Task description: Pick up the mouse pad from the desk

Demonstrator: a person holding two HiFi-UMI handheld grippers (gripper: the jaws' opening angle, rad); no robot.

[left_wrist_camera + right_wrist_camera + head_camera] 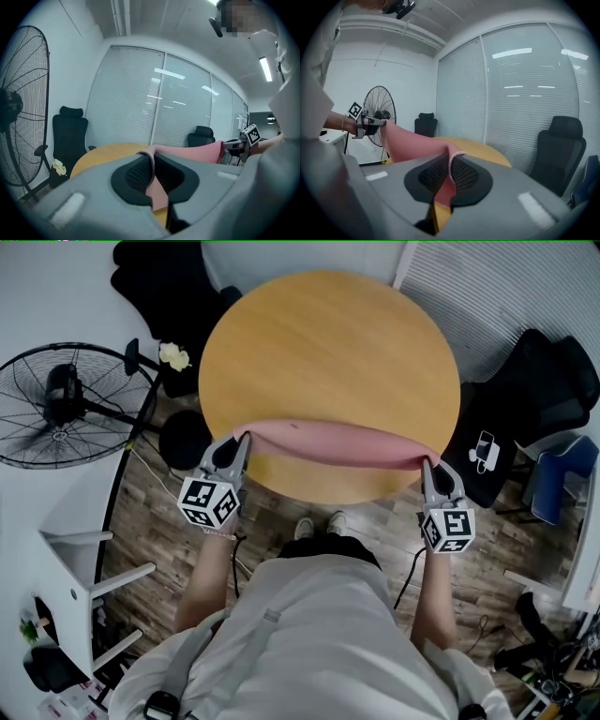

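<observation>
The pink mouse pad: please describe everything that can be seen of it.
The long pink mouse pad looks soft and thin, like fabric-covered rubber, with a stitched rim. The left gripper pinches one end and the right gripper the other, both shut on it. It hangs between them, curved along its length, over the near edge of the round wooden table. Whether its middle touches the tabletop cannot be told.

You are seeing a black wire-caged pedestal fan (58, 407) standing on the dark wood-plank floor (155, 531) at the head view's left; a black padded office chair (534, 399) is sitting at its right.
</observation>
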